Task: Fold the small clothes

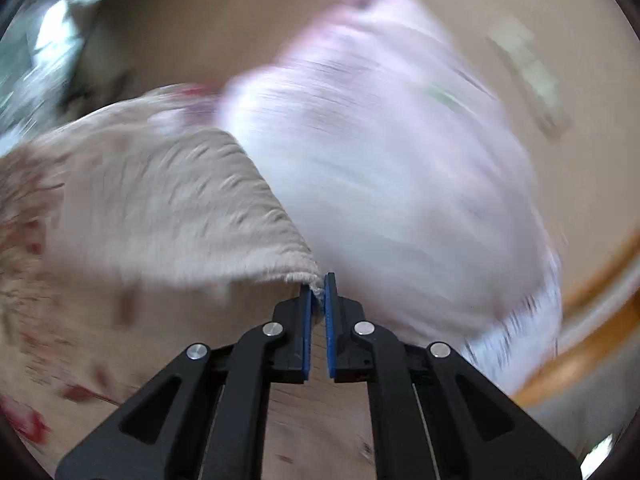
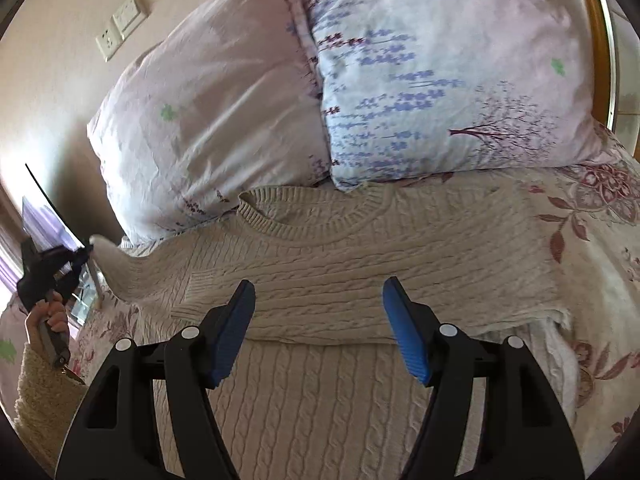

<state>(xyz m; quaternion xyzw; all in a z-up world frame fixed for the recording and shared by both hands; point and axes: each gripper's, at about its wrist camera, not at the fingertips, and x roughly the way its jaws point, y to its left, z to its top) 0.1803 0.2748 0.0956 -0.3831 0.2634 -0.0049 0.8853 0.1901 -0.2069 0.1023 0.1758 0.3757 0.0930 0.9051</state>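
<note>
A cream cable-knit sweater lies spread on a bed, its ribbed collar towards the pillows and its lower part folded up over the body; one sleeve is lifted off the bed at the sweater's far left side. The left tool is clamped on that sleeve's cuff, its blue pads pressed together on the knit, and in the right wrist view a hand in a fleecy cream sleeve holds this tool up beside the sweater. The right tool hovers over the folded lower part of the sweater with its jaws standing well apart and nothing between them. Under the sweater is a bedspread printed with dark red flowers and leaves. Just beyond the collar two pillows lean together: a pale pink one and one with lavender sprigs. Behind the pillows stands a beige wall with a pair of switch plates, and a wooden bed frame edges the lavender pillow.
</note>
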